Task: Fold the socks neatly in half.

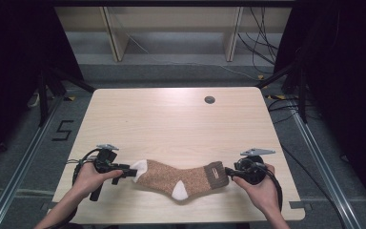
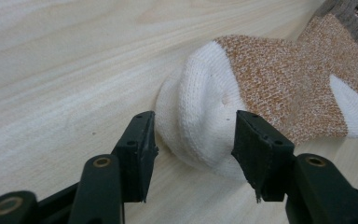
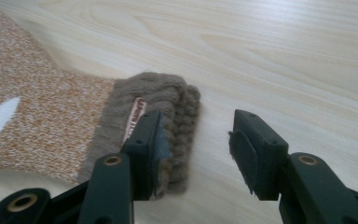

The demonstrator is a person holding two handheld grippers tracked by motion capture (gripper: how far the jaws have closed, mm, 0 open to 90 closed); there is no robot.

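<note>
1. I cannot make out the left gripper's [image 1: 132,172] jaw tips from the high view; they blend into the white toe [image 1: 139,168] of the sock [image 1: 178,177], and my left hand [image 1: 89,179] covers part of the gripper body.
2. The right gripper's [image 1: 228,171] tips are just as hard to read from above, dark against the brown cuff [image 1: 216,174].
3. The label [image 3: 134,118] on the cuff is too blurred for me to read, and one jaw cuts off its lower end.
4. In the left gripper view the sock's cuff end runs out of frame at the top right.
5. Both my forearms come in from the near edge of the table [image 1: 171,119], hands low, grippers pointing inward toward each other, roughly level.
6. Left gripper: jaws spread apart, the white toe between them, the pads not squeezing it.
7. Right gripper [image 3: 196,140]: jaws spread too; one pad lies against the cuff's end, the other stands clear over bare wood.
8. The sock lies flat near the table's near edge, toe left, cuff right, white heel [image 1: 179,191] pointing toward me.
</note>
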